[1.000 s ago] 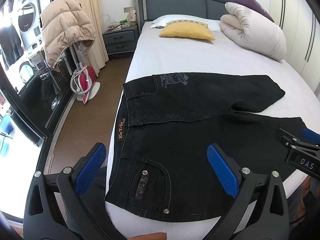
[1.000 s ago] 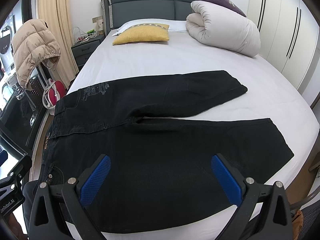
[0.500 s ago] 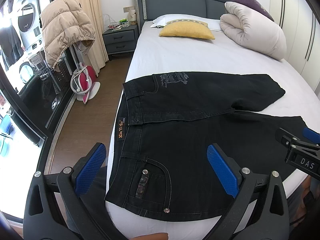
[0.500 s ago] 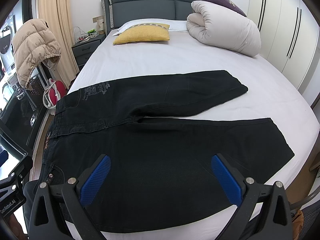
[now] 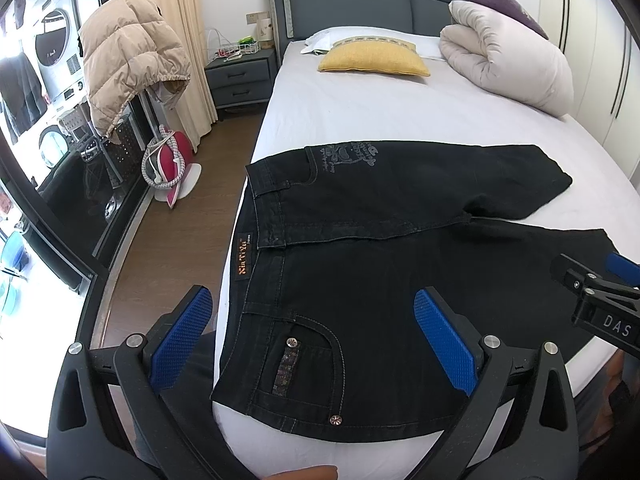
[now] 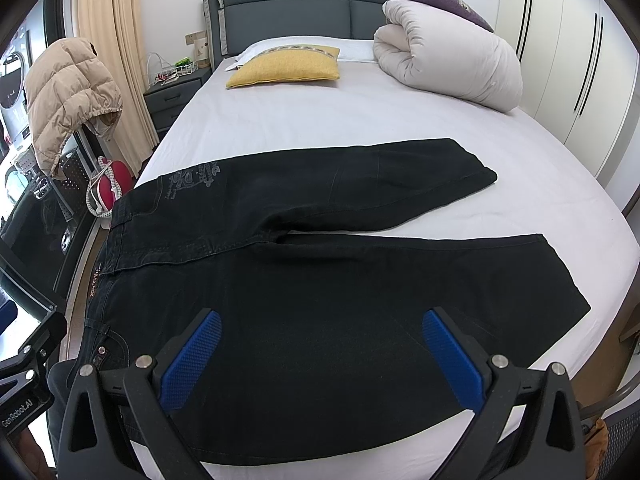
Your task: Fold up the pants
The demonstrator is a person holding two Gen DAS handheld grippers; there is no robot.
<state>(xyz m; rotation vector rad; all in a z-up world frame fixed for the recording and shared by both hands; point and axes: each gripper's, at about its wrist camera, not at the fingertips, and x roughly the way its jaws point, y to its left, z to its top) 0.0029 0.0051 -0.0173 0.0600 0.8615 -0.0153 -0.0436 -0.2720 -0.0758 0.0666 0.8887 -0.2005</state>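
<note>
The left gripper [image 5: 310,338] was held low over the near edge of the bed [image 5: 360,116], its fingers [image 5: 180,338] spread wide and gripping nothing; the waist and front pocket of the black jeans [image 5: 380,280] were seen between and beyond them. The right gripper [image 6: 320,356] was held alongside in the same manner, wide open and empty, above the nearer leg. One pair of jeans was laid flat across the bed, the long axis running crosswise to the fingers, waistband [image 5: 264,216] toward the left fingers, both leg hems [image 6: 564,272] out past the right fingers. Farther ahead, one rolled duvet [image 6: 448,56] and one yellow pillow [image 6: 286,70] were seen.
</note>
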